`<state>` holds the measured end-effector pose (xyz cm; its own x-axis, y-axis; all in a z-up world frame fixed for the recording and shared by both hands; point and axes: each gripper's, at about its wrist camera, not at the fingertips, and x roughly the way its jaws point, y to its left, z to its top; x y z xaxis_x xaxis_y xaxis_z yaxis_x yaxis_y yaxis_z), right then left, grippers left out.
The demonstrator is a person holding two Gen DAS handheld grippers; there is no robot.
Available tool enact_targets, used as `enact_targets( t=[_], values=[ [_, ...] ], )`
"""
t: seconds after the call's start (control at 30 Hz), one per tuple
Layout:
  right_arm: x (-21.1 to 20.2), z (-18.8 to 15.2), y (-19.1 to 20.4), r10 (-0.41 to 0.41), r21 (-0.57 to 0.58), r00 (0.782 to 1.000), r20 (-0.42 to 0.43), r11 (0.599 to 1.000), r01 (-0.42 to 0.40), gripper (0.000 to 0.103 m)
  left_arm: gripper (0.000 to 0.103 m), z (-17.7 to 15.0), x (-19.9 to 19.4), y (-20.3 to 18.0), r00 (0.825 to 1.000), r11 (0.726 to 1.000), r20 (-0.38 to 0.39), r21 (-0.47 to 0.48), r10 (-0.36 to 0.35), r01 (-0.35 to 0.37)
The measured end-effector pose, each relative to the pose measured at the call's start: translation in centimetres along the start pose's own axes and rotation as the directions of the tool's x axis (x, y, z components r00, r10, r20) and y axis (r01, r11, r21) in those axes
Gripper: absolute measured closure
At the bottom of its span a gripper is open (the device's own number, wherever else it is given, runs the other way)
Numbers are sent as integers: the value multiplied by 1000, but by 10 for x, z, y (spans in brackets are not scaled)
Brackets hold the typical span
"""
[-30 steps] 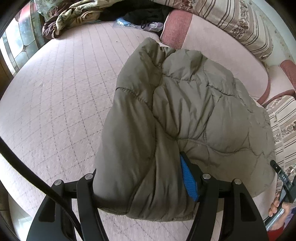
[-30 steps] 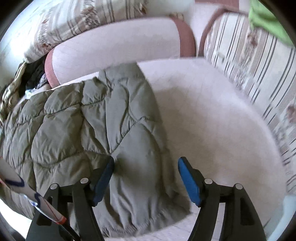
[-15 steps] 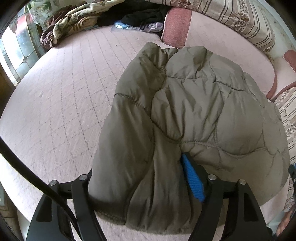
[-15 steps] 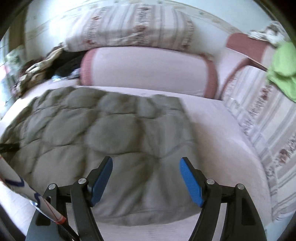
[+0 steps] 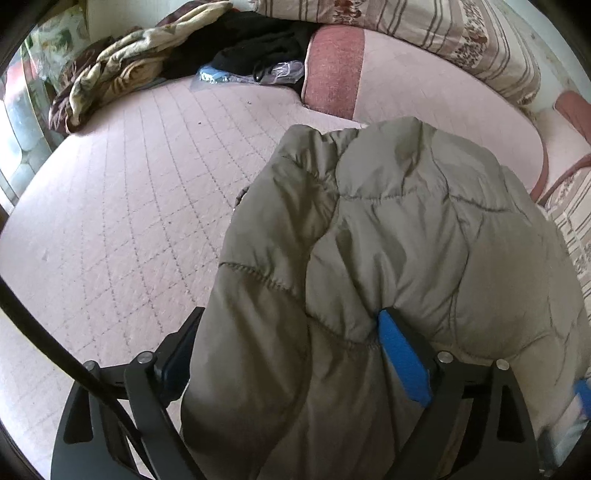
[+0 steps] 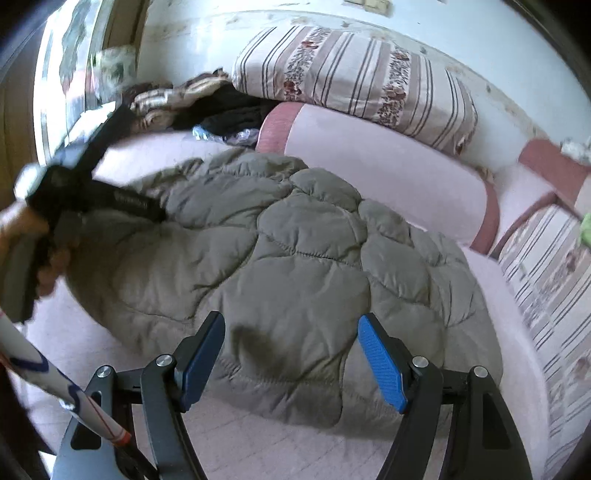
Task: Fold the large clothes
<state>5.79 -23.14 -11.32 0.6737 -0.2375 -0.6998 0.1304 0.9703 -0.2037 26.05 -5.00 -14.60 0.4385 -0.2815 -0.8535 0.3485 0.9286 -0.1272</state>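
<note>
1. Left wrist view: the left gripper is reaching into the near edge of the olive quilted jacket, and a thick fold of it is lying between the jaws.
2. Its jaws have just been opening; they are standing wide, with the right blue pad showing against the fabric and the left finger half hidden under the fold. Whether the pads are pressing on the cloth cannot be told.
3. The jacket is spreading ahead and to the right of this gripper, lying on the pink quilted bed.
4. Far ahead, a pink bolster is lying across the bed, with a striped cushion behind it; to the far left a crumpled blanket and dark clothes are piled together.
5. Right wrist view: the right gripper is hovering over the jacket's near hem, jaws standing wide with nothing between the pads but air above the fabric.
6. The jacket is lying straight ahead of it, bunched and puffy, reaching toward the bolster.
7. To the left, a hand is gripping the other tool, whose dark fingers are pushing into the jacket's left edge.
8. The striped cushion is sitting beyond the bolster, against the wall.
</note>
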Motion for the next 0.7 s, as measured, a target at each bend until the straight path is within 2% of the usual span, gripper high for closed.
enact_targets(
  t=[0.07,0.17,0.3,0.43,0.53,0.6,0.67,0.7],
  values=[
    [18,-3,-3,55,67,997,-61,996,-51,24,11,2,-4,4,1000,1000,-4,-20,-19,19],
    [36,-10,-6,122,159,987,-107,982,-104,21,12,2,-25,6,999,999,34,-25,-19,19],
    [36,-13,3,107,153,990,-89,984,-93,20,12,0,-62,5,993,1000,116,-7,0,1],
    [31,-16,14,89,145,993,-79,986,-77,18,12,-8,-100,8,983,999,179,-37,29,-23],
    [9,-14,10,71,167,996,-47,984,-62,18,12,-26,-142,5,960,996,270,-46,81,-72],
    [-9,-20,4,27,182,999,-22,983,-22,18,11,-41,-174,2,926,990,349,-60,143,-130],
    [-16,-33,-10,-4,207,999,-36,978,11,18,9,-55,-199,2,898,983,400,-89,184,-161],
    [-17,-41,-19,-21,229,998,-56,973,33,18,6,-57,-205,2,892,980,406,-98,197,-172]
  ],
)
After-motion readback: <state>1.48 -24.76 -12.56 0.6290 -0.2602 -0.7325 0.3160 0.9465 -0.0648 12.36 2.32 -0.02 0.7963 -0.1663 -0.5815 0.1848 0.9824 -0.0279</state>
